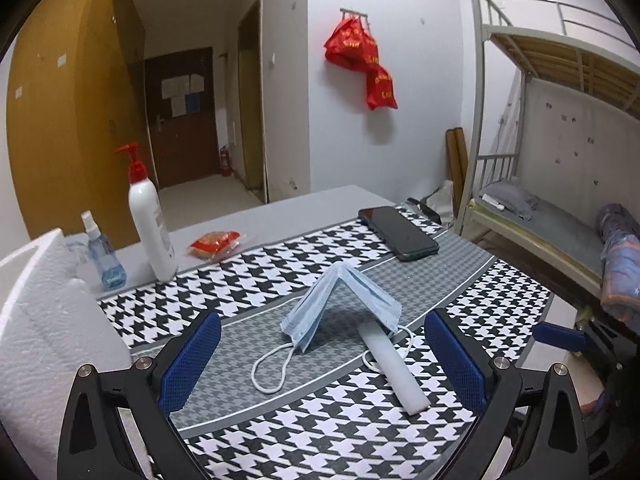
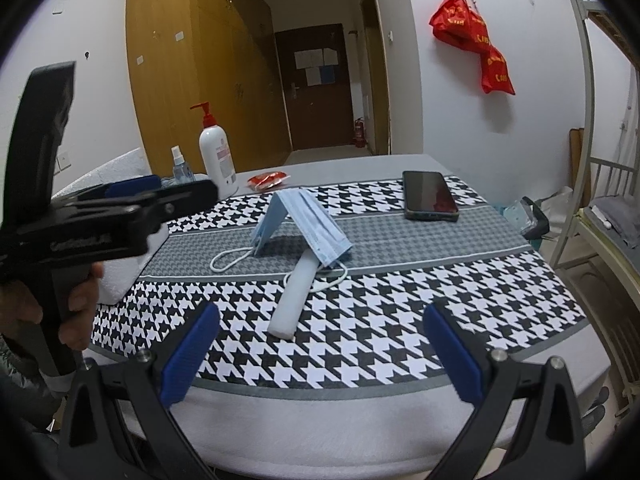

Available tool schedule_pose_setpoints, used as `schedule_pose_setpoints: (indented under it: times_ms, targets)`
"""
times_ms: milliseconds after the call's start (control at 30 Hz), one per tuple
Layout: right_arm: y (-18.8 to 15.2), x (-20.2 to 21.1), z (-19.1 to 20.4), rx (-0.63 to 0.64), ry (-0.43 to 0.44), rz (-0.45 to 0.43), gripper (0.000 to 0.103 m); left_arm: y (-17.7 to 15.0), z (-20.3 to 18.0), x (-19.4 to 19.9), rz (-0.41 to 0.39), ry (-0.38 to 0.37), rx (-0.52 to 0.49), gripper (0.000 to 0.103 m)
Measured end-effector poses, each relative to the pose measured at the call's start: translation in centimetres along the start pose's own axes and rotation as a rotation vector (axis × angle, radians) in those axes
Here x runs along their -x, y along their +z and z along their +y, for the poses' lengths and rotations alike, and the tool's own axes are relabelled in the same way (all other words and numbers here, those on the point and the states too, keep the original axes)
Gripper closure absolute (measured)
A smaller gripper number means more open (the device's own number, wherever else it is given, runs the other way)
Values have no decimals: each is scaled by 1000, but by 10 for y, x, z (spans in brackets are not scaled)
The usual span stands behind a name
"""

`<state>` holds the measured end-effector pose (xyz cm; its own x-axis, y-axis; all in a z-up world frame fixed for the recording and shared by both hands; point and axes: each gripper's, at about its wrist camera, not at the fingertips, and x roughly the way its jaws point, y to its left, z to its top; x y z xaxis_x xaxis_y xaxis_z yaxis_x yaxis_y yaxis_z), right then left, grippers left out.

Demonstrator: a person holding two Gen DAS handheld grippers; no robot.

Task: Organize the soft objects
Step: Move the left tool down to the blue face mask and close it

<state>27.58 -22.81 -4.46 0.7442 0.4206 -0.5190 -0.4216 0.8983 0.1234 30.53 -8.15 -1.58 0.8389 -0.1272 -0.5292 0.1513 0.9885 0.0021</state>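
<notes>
Jaws on both the left gripper (image 1: 322, 360) and the right gripper (image 2: 322, 354) stand spread wide and empty, low over the near edge of the bench (image 2: 360, 408). Just beyond them a white foam stick (image 1: 392, 368) lies on the checked cloth (image 1: 280, 432), its far end tucked under a blue face mask (image 1: 340, 304) propped up like a tent. A good next move, I judge, is pinching the mask at its folded ridge, clear of the ear loops, well short of the phone (image 1: 398, 232) and pump bottle (image 1: 150, 216) behind.

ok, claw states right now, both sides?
Left claw: open, holding nothing.
Right claw: open, holding nothing.
</notes>
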Motion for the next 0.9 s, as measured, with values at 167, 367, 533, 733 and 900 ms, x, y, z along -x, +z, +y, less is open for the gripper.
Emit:
schedule_pose_setpoints:
  times_ms: [167,367,533,733,900]
  targets:
    - [1,-8,-4,-7,14,12,0,6,-5,-13,9,-7,-20,1]
    - [2,-19,-4,-12,32,34,1,11,-7,-27,29,-19,-28,1]
    - [-1,-25,-3,-11,53,34,1,14,-6,-44,67,-42,-14,1]
    - [-1,-31,-6,-21,71,43,1,19,0,-67,117,-72,21,8]
    - [-1,-33,-5,-9,73,44,1,19,2,-87,151,-88,32,15]
